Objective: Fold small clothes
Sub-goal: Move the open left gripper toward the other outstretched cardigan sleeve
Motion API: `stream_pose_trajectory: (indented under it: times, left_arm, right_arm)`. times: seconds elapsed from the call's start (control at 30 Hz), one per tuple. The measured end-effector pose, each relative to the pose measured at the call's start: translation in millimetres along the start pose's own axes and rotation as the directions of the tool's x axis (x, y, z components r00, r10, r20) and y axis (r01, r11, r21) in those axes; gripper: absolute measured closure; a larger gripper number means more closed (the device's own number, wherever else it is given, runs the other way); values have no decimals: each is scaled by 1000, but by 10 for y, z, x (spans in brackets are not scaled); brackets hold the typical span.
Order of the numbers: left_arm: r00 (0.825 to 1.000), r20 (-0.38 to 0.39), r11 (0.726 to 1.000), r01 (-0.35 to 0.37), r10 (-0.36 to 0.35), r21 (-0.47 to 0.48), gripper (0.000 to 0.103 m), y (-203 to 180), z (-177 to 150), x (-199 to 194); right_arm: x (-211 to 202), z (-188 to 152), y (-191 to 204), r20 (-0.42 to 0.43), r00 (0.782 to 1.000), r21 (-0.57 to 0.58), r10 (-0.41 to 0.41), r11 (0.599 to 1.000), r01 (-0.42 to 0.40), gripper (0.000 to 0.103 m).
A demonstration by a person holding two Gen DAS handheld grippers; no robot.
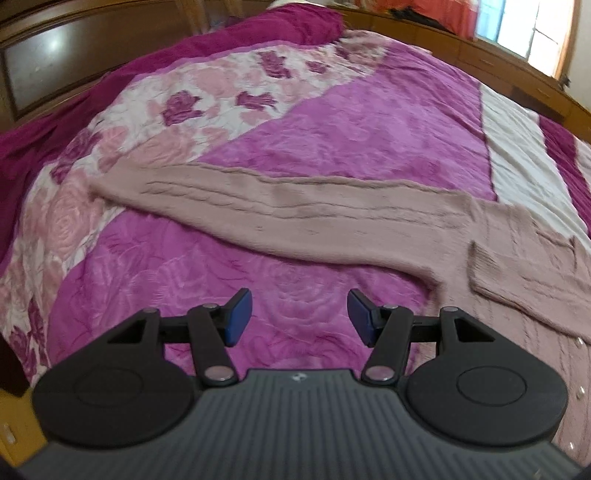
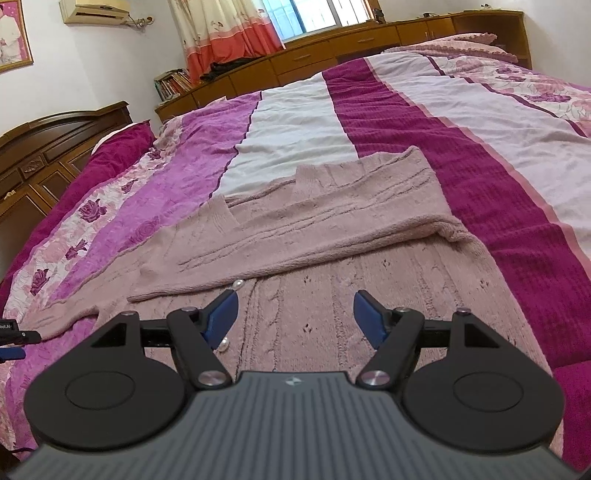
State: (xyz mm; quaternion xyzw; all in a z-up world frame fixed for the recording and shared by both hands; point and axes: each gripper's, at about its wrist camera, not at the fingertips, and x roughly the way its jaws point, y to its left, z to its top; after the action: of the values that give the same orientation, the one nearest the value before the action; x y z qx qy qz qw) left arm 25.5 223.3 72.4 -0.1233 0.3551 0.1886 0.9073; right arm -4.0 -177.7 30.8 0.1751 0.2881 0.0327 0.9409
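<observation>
A dusty-pink cable-knit cardigan point(image 2: 314, 236) with pearl buttons point(image 2: 238, 284) lies on the bed. In the right wrist view one sleeve is folded across its body. In the left wrist view the other sleeve point(image 1: 280, 218) stretches out flat to the left over the bedspread. My left gripper point(image 1: 300, 317) is open and empty, above the bedspread just short of that sleeve. My right gripper point(image 2: 293, 319) is open and empty, over the cardigan's body near the button edge. The left gripper's tip shows at the far left of the right wrist view point(image 2: 14, 338).
The bed carries a magenta, pink and white floral bedspread point(image 2: 424, 155). A dark wooden headboard point(image 2: 48, 147) stands at the left. A low wooden cabinet point(image 2: 332, 51) runs along the far side under a window with curtains point(image 2: 229, 33).
</observation>
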Motion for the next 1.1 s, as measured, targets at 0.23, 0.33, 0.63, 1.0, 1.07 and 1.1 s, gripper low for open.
stream_pose_trajectory:
  times: [0.23,0.33,0.63,1.0,1.07,1.1]
  left_arm:
    - [1000,3,989,28,-27,-148,44,336,-1,160]
    - [998,-4,971,67,-70,-231,44,456,9,285]
    - [994,23,920,109,-109,-375,44,631,122,614]
    - [996,30,918,84,-78,-387,44,637,220,859]
    - [996,36,919,87,-79,-385,44,642,255,893]
    - [996,38,919,89,-81,-385,44,646,278,918]
  right_arm:
    - [41,-25,-1,-17,1000,-7,-22,1000,22,27]
    - [63,-45,6,-26,999,-13,-32,999,32,27]
    - [127,-79,20,-44,997,-31,-58,998,56,27]
    - [221,-108,-15,-66,994,-36,-90,995,88,27]
    - [233,-113,-24,-68,993,-33,-91,995,89,27]
    - [240,-111,-28,-69,993,-33,-92,995,90,27]
